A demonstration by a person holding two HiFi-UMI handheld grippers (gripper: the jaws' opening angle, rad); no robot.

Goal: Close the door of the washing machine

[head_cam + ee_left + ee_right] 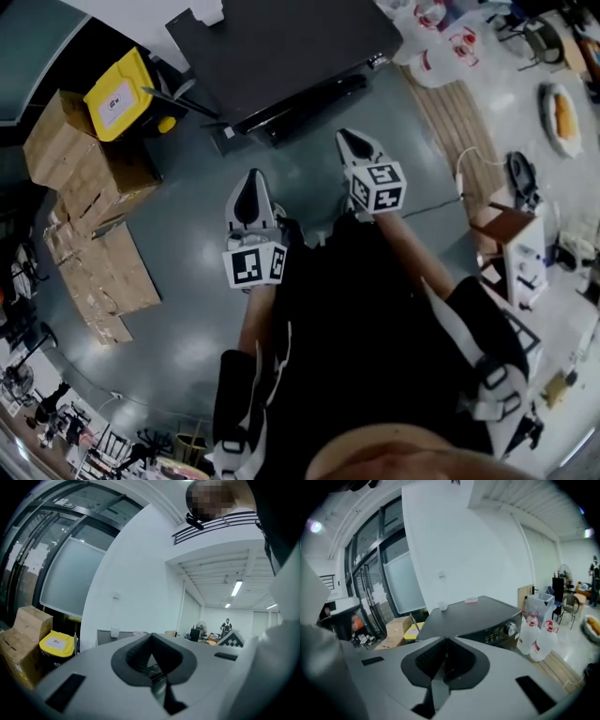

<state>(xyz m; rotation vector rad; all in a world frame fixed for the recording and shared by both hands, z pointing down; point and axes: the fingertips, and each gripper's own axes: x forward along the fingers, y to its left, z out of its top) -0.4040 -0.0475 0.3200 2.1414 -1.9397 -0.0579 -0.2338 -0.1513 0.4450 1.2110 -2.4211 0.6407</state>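
The washing machine (281, 47) is a dark grey box with a flat top, at the top middle of the head view. In the right gripper view its top (473, 613) and its control panel with a knob (508, 629) show; the door is hidden below the gripper body. My left gripper (251, 197) and right gripper (354, 145) are held up in front of the person's body, a short way back from the machine, touching nothing. The left gripper's (151, 641) jaws meet with nothing between them. The right gripper's (446, 645) jaws are also together and empty.
Cardboard boxes (80, 159) and a yellow bin (120, 94) stand left of the machine, with flattened cardboard (103, 277) on the floor. White jugs (536, 637) and a wooden pallet (464, 122) lie to its right. Furniture (511, 244) crowds the right edge.
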